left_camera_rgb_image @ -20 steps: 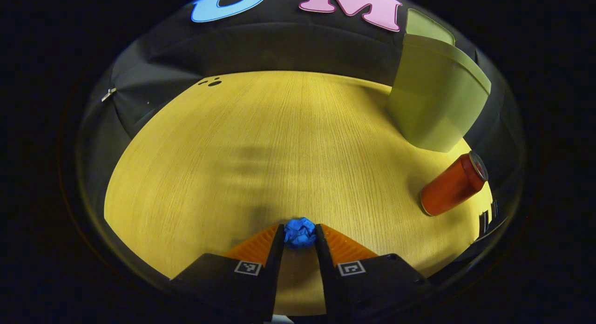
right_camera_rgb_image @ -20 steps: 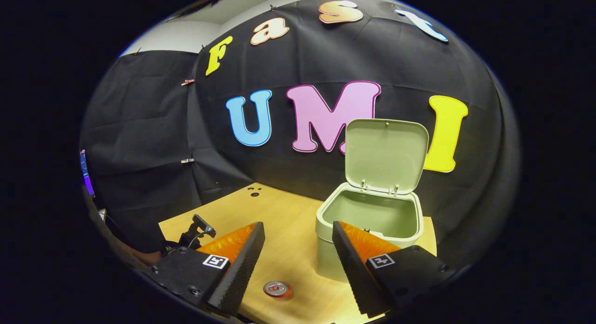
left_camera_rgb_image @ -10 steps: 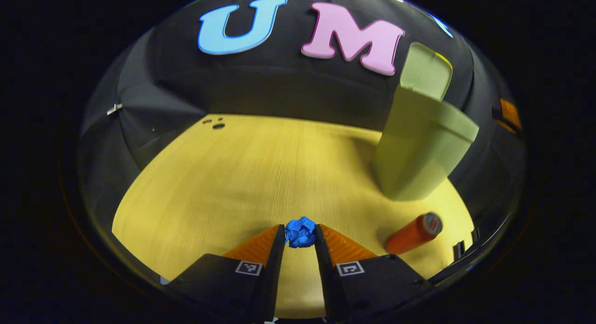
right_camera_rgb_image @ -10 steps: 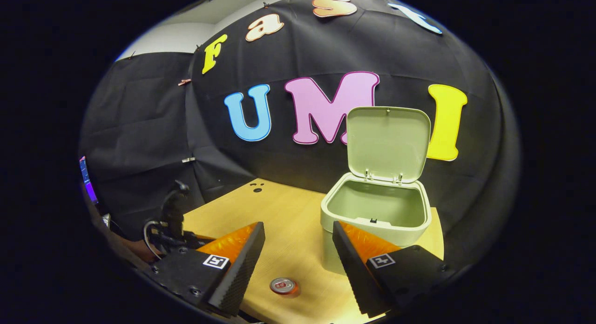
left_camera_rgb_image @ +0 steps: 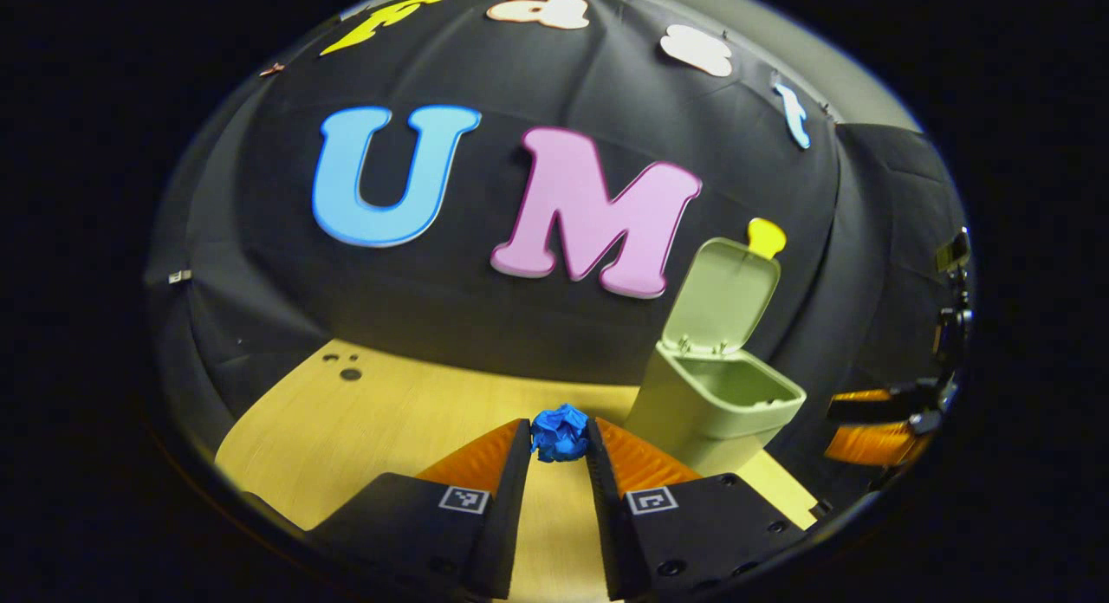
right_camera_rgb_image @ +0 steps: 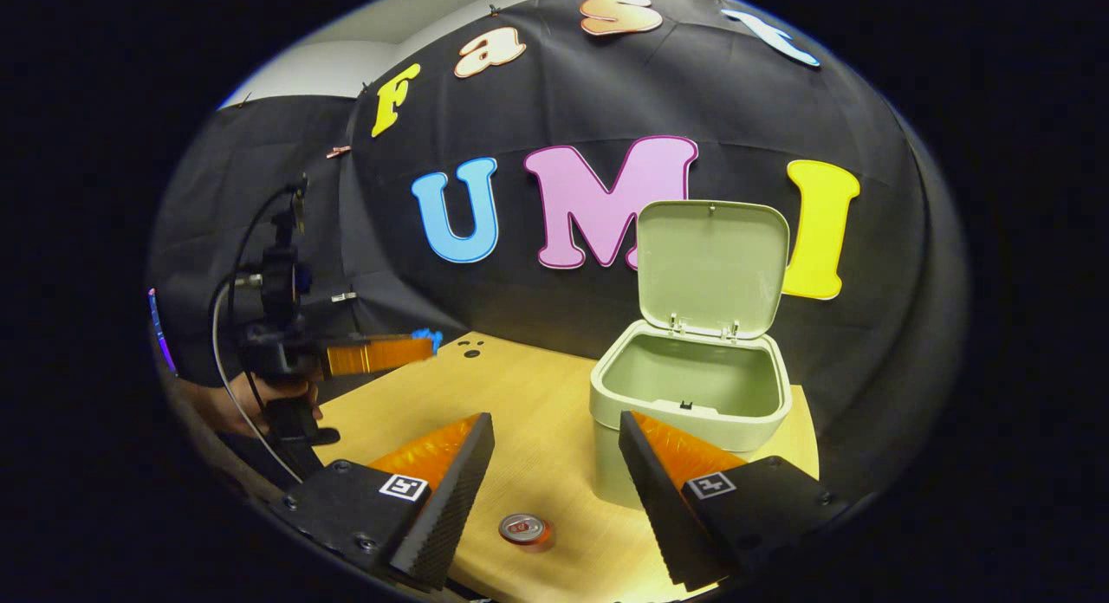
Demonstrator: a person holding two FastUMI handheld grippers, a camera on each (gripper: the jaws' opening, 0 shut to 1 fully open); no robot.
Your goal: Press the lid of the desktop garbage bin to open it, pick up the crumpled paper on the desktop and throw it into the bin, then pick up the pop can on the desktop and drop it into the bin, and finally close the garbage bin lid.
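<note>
A blue crumpled paper [left_camera_rgb_image: 560,433] is pinched between the fingertips of my left gripper [left_camera_rgb_image: 559,438], which is shut on it and held well above the wooden desktop [left_camera_rgb_image: 407,412]. The pale green bin [left_camera_rgb_image: 717,401] stands to its right with the lid [left_camera_rgb_image: 726,295] upright and open. In the right gripper view the same bin [right_camera_rgb_image: 693,412] is straight ahead, lid [right_camera_rgb_image: 712,267] up, inside bare. My right gripper [right_camera_rgb_image: 554,464] is open and holds nothing. A red pop can [right_camera_rgb_image: 522,528] stands on the desk below it. The left gripper [right_camera_rgb_image: 424,336] with the paper hovers at the left there.
The right gripper [left_camera_rgb_image: 875,421] shows at the far right of the left gripper view. A hand [right_camera_rgb_image: 260,404] holds the left gripper's handle, with a cable looping above. Small dark holes [right_camera_rgb_image: 472,350] mark the desk's far corner. The desk's front edge runs just below my right fingers.
My left gripper has risen and tilted up with the paper, so the bin's open top is now in its view. The right gripper has hardly moved.
</note>
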